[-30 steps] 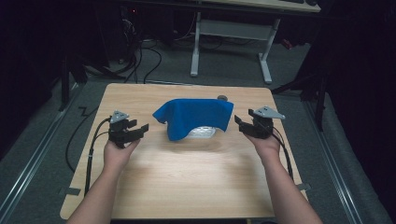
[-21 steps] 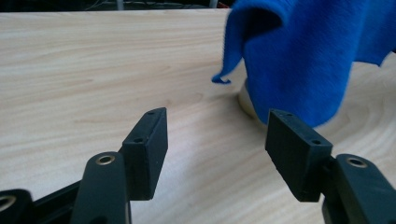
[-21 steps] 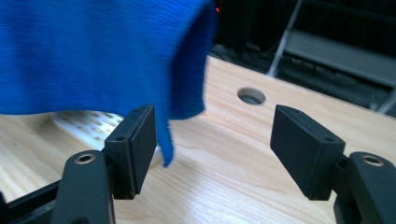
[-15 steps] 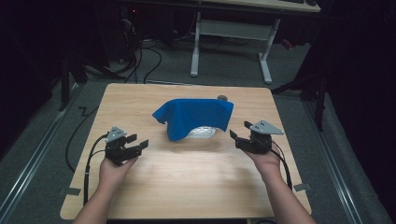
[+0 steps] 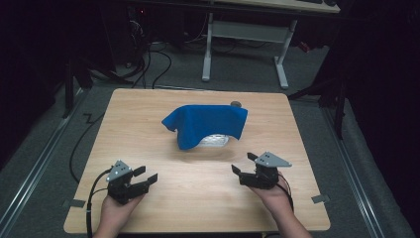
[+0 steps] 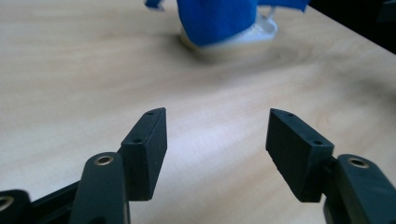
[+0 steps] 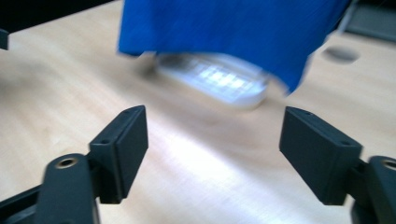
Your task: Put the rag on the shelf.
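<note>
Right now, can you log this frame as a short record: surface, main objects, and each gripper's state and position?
surface: wooden table
main object: blue cloth draped over a white basket, near the table's middle
left gripper: jaws open, empty, near front left, apart from the cloth
right gripper: jaws open, empty, near front right, apart from the cloth
contact: none between grippers and cloth
</note>
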Tool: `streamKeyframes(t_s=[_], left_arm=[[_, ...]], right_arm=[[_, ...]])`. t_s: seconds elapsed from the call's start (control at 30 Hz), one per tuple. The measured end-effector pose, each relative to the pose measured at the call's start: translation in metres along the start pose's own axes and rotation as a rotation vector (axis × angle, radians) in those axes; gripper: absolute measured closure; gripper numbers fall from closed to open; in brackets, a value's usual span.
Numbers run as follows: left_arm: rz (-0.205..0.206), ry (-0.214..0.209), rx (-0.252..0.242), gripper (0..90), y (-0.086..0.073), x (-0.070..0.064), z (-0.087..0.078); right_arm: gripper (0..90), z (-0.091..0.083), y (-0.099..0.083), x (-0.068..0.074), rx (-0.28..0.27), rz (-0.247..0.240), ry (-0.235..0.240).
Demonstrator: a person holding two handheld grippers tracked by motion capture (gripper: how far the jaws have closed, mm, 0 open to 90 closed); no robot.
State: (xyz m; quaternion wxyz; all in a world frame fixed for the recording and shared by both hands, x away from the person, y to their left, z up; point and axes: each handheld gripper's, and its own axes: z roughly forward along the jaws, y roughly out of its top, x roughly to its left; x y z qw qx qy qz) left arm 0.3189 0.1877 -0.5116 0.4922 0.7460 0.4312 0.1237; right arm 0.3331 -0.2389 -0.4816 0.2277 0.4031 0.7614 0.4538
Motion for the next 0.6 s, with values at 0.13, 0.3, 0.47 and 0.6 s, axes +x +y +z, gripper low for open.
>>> streamKeyframes(t_s=[0.13, 0.3, 0.47, 0.6], left_arm=[[0.016, -0.013, 0.080, 37.1, -0.019, -0.018, 0.000], [0.078, -0.008, 0.139, 35.4, -0.023, -0.031, 0.005], [0.039, -0.020, 0.154, 35.4, -0.024, -0.026, 0.011], [0.041, -0.009, 0.160, 35.1, -0.024, -0.025, 0.014]], right_arm=[[15.9, 0.009, -0.017, 0.017, 0.046, 0.017, 0.019], [15.7, 0.004, -0.038, 0.028, 0.041, 0.063, 0.032], [15.8, 0.009, -0.043, 0.021, 0.069, 0.081, 0.034], [15.4, 0.009, -0.045, 0.020, 0.069, 0.064, 0.031]])
